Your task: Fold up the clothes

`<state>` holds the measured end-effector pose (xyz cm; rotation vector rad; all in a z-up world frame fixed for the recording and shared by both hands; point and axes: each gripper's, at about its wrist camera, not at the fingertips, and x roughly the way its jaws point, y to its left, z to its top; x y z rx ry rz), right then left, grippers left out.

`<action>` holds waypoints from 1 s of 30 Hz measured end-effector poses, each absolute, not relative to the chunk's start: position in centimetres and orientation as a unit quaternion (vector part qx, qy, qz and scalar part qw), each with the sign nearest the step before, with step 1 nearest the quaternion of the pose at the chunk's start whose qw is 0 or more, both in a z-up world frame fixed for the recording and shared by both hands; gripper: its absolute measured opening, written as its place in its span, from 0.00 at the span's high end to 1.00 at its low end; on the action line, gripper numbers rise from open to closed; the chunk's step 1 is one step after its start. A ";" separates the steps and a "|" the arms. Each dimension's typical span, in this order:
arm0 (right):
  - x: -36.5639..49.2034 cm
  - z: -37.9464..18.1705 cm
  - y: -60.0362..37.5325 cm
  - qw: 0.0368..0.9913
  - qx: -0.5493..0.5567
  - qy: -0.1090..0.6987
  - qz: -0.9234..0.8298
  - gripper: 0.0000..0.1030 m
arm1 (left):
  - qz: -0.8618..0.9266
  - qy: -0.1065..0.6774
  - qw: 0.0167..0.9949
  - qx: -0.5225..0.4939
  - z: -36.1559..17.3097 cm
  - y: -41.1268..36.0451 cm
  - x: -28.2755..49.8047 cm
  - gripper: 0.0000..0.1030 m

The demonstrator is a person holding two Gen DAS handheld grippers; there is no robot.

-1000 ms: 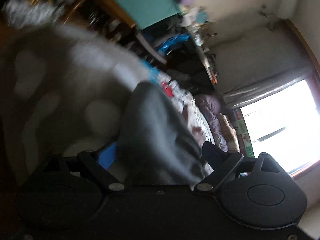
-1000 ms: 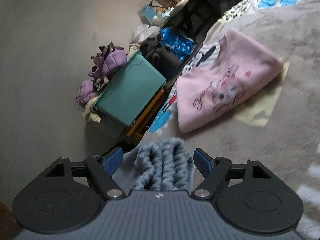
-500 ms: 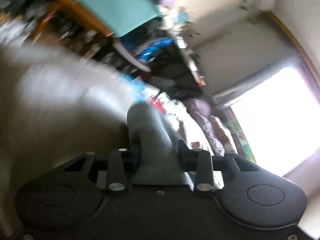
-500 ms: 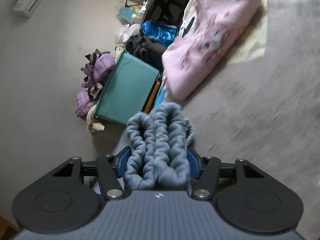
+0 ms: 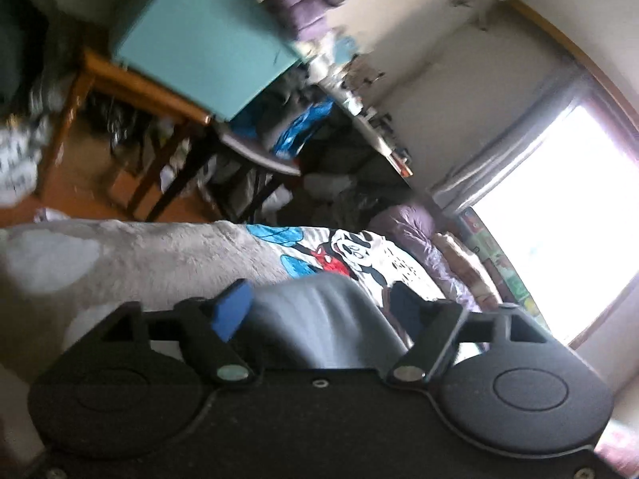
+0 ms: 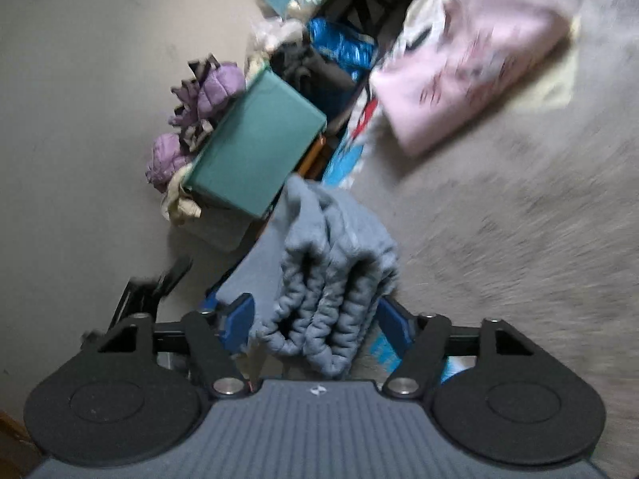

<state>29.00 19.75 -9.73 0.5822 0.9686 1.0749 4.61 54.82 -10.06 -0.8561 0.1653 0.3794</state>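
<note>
Left tongs (image 5: 319,315): wide, grey garment (image 5: 319,319) lying loose between, above the bed (image 5: 159,251). Right tongs (image 6: 315,319): wide around its bunched waistband (image 6: 319,319). One grey garment, one folded pink top (image 6: 471,64) further up the bed. Judged soft, light, limp; best gripped at the elastic waistband.

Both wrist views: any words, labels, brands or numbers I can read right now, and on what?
No text can be read in either view.
Right hand-held gripper: a small pale logo mark on its grey ribbed body, a symbol with no letters.
Pink garment: a printed design, too blurred to read.
Cartoon bedsheet: pictures only.
Colourful boxes by the window: print too small and blurred.
</note>
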 end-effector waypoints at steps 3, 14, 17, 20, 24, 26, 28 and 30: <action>28.9 -7.4 16.8 0.750 0.243 0.415 0.455 0.17 | 0.163 0.099 0.893 -0.408 -9.1 51.0 4.5 0.02; 29.3 -0.6 11.7 0.854 0.097 0.370 0.352 0.00 | 0.189 0.270 0.922 -0.201 -2.7 37.0 15.9 0.00; 29.8 0.5 11.1 0.870 0.056 0.363 0.329 0.00 | 0.211 0.296 0.920 -0.146 -1.2 34.6 18.8 0.00; 30.0 1.5 10.4 0.877 0.037 0.360 0.317 0.00 | 0.228 0.293 0.921 -0.119 -0.1 33.2 20.0 0.00; 30.4 2.2 10.2 0.884 0.014 0.356 0.302 0.00 | 0.247 0.292 0.919 -0.098 1.0 32.2 21.5 0.00; 30.8 2.4 10.1 0.885 0.011 0.355 0.300 0.00 | 0.251 0.295 0.917 -0.096 1.3 31.6 22.0 0.00; 31.0 2.7 9.9 0.889 0.003 0.350 0.295 0.00 | 0.251 0.297 0.916 -0.101 1.4 31.2 22.3 0.00; 31.2 3.0 9.8 0.891 0.003 0.348 0.291 0.00 | 0.250 0.304 0.913 -0.105 1.3 30.9 22.5 0.00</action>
